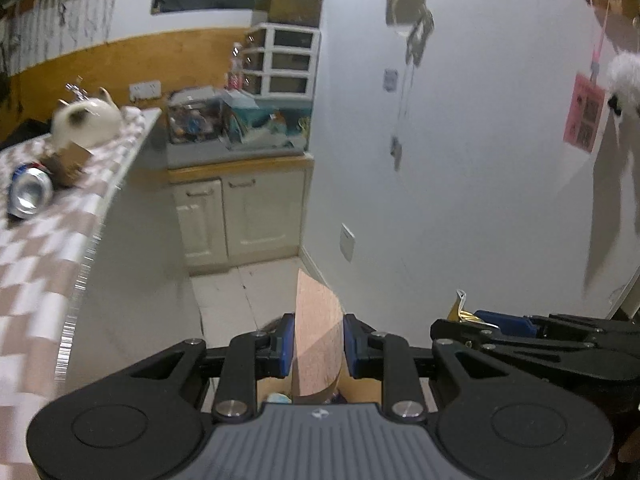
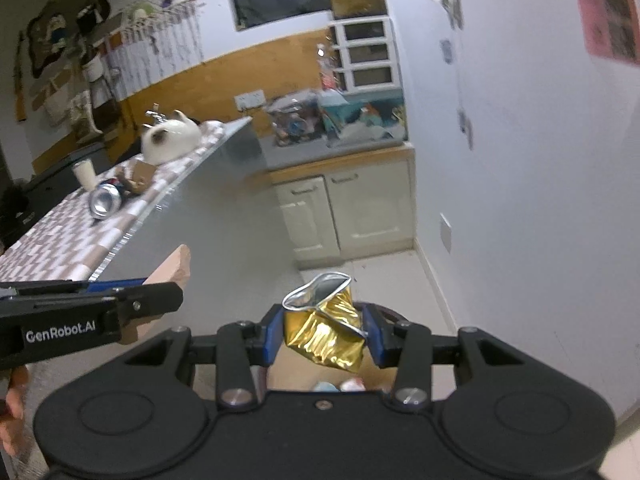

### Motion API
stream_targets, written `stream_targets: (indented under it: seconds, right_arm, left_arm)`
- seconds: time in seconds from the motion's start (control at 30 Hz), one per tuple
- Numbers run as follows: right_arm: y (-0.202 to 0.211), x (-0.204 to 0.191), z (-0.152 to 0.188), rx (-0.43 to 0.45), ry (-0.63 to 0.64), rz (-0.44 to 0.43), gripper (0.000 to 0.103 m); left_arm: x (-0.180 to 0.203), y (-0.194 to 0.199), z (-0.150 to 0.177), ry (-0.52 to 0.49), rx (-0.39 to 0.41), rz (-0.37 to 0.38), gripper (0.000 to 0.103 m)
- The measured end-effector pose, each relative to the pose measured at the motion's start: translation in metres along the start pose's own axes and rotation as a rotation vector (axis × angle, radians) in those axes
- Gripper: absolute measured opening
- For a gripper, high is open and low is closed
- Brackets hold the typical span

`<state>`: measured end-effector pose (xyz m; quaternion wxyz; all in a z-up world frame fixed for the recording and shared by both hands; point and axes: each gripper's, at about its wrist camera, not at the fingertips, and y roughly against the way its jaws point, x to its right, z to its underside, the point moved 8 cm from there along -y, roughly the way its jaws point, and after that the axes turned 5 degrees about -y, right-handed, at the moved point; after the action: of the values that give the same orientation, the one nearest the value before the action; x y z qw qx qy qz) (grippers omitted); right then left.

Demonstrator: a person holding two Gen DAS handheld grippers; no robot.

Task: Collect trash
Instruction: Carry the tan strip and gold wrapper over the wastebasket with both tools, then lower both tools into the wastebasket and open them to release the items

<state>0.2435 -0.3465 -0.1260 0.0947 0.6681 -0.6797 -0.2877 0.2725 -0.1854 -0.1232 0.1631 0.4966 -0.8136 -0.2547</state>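
left hand-held gripper pinching a flat brown cardboard piece, right hand-held gripper clamped on a crumpled gold foil wrapper, "GenRobot.AI" printed on left gripper's side, crushed blue n silver can lying on checkered tabletop

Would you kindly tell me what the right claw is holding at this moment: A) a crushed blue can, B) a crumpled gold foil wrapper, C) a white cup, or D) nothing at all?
B: the right claw is closed on a crumpled gold foil wrapper, pinched between its blue pads.

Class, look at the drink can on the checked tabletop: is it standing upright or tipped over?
Tipped over. The can lies on its side on the checked tabletop, its round silver end facing the camera.
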Motion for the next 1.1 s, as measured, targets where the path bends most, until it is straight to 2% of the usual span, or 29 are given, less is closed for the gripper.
stream_targets:
  seconds: [0.17,0.47,0.8,1.1]
  right_arm:
    - [-0.024,0.040,0.014,-0.051,-0.048,0.030,0.043]
    - [-0.071,0.076,0.037,-0.164,-0.082,0.061,0.043]
    - [-0.133,0.082,0.057,-0.281,-0.083,0.054,0.043]
    - [-0.186,0.079,0.069,-0.365,-0.102,0.047,0.044]
  left_arm:
    - [0.013,-0.044,0.010,0.011,-0.070,0.019,0.027]
    - [0.006,-0.127,0.037,0.075,-0.211,0.020,0.027]
    - [-0.021,-0.196,0.073,0.168,-0.328,0.039,0.027]
    - [-0.040,-0.232,0.098,0.198,-0.395,0.049,0.027]
